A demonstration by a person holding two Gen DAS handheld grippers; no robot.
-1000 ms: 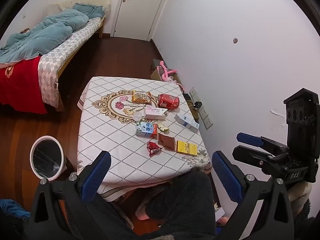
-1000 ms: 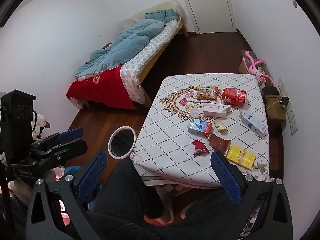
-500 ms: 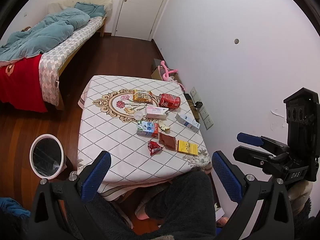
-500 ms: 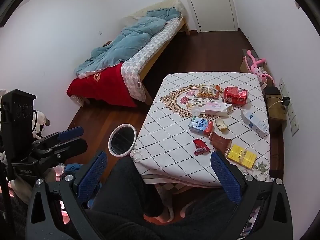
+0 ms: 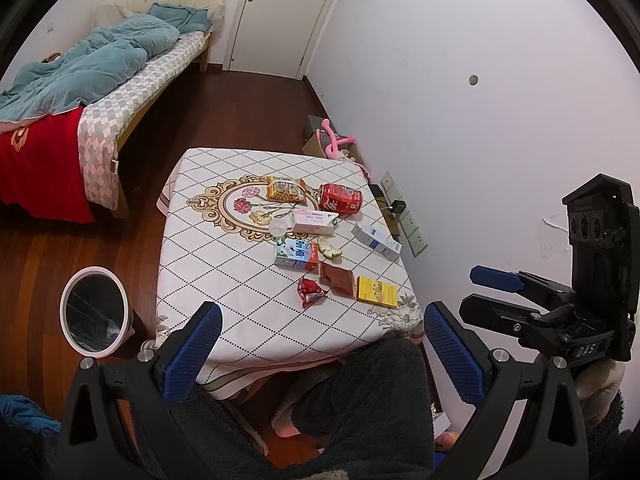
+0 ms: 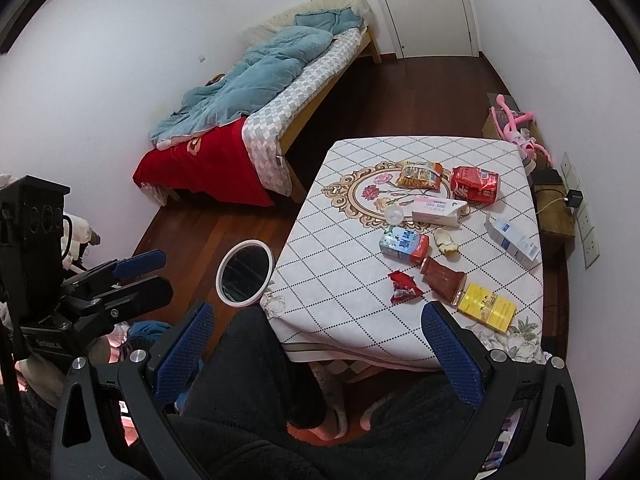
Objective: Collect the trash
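Trash lies on a table with a white diamond-pattern cloth (image 5: pixel 224 280) (image 6: pixel 332 280): a red can (image 5: pixel 340 198) (image 6: pixel 475 184), an orange snack bag (image 5: pixel 285 190) (image 6: pixel 418 176), a pink-white box (image 5: pixel 314 222) (image 6: pixel 436 211), a blue milk carton (image 5: pixel 296 254) (image 6: pixel 404 245), a red wrapper (image 5: pixel 310 292) (image 6: pixel 404 287), a brown wrapper (image 5: pixel 337 278) (image 6: pixel 444 280), a yellow pack (image 5: pixel 377 291) (image 6: pixel 486 307) and a white-blue box (image 5: pixel 376 240) (image 6: pixel 512 240). My left gripper (image 5: pixel 320 356) and right gripper (image 6: pixel 316 352) are open and empty, held high before the table's near edge.
A round white bin with a black liner (image 5: pixel 94 312) (image 6: pixel 245 273) stands on the floor left of the table. A bed (image 5: pixel 100 76) (image 6: pixel 260 96) is at the far left. The wall (image 5: pixel 460 120) is close on the table's right. My legs are below.
Both views have shifted slightly; the table sits a little further right in the left wrist view. Nothing on the table has moved and both grippers remain open.
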